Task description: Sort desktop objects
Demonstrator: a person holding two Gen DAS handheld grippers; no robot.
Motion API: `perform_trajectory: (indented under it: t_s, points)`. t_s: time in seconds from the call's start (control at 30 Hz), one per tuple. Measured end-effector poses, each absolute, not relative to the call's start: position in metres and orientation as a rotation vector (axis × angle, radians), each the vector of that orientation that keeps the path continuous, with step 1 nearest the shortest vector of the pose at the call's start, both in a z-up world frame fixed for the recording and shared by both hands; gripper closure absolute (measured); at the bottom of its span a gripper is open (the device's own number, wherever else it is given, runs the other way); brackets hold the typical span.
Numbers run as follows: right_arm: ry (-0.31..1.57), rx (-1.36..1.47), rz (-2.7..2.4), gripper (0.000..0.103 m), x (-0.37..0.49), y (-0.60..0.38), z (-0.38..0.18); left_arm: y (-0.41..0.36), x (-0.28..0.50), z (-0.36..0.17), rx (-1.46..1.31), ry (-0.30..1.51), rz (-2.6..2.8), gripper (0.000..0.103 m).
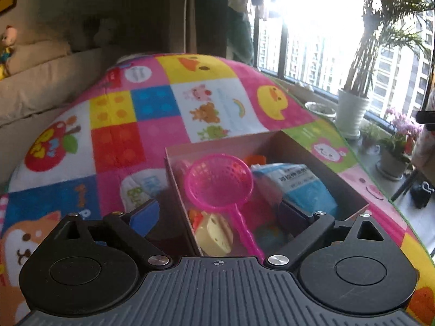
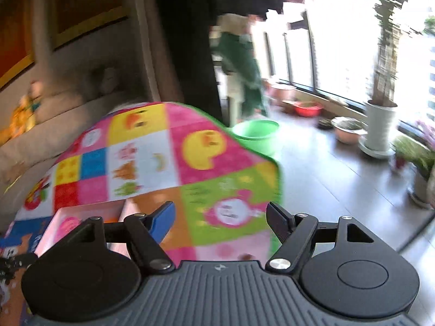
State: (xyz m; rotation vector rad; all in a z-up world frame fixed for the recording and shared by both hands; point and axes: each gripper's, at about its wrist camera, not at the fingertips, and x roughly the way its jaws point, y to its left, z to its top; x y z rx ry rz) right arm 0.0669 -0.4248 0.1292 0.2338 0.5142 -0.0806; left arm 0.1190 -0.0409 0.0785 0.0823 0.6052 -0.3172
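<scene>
Right under the left gripper (image 1: 218,213), between its two spread-apart fingers, lies the pink toy net (image 1: 220,183). Nothing is pinched in it. One finger, with a blue pad, hangs outside the cardboard box (image 1: 274,139), and the other finger is over the inside of the box. The near left wall of the box runs between them.

The net's handle is the nearest part. It comes almost up to the gripper body, close to the middle. From there the net's long line runs away from the gripper and leans a little to the left, ending in the round pink basket part farther off. So the handle points nearly along the fingers, not across them. My guess is that a squeeze would catch the handle across its thin width, if the gripper moves a bit to the right first.

Beside the handle sits a pale yellow toy (image 1: 214,232). Farther back in the box are a blue and white packet (image 1: 301,182) and something orange that is mostly hidden.

The right gripper (image 2: 220,217) is spread open too and holds nothing. It hovers over the colorful play mat (image 2: 141,160), with the box off to its left. That view is blurry. The left gripper is much nearer to the net.
</scene>
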Motion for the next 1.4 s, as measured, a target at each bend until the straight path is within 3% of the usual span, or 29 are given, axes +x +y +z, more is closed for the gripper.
perform_trajectory:
  t_s: [0.23, 0.63, 1.13, 1.2, 1.27, 1.4]
  points:
    - [0.531, 0.273, -0.037, 0.028, 0.058, -0.423, 0.117, -0.053, 0.111, 0.078, 0.095, 0.592, -0.369, 0.004]
    - [0.681, 0.208, 0.156, 0.029, 0.052, -0.297, 0.04, -0.051, 0.123, 0.083, 0.056, 0.595, -0.333, 0.004]
    - [0.63, 0.26, 0.177, 0.03, 0.053, -0.303, 0.054, -0.016, 0.077, 0.074, -0.001, 0.614, -0.217, 0.002]
    - [0.625, 0.267, 0.192, 0.032, 0.061, -0.299, 0.059, -0.011, 0.072, 0.071, -0.011, 0.625, -0.206, 0.002]
    - [0.636, 0.264, 0.206, 0.042, 0.072, -0.292, 0.06, -0.008, 0.068, 0.067, -0.027, 0.641, -0.207, 0.002]
    - [0.678, 0.245, 0.208, 0.05, 0.094, -0.27, 0.055, -0.004, 0.064, 0.059, -0.021, 0.668, -0.195, 0.002]
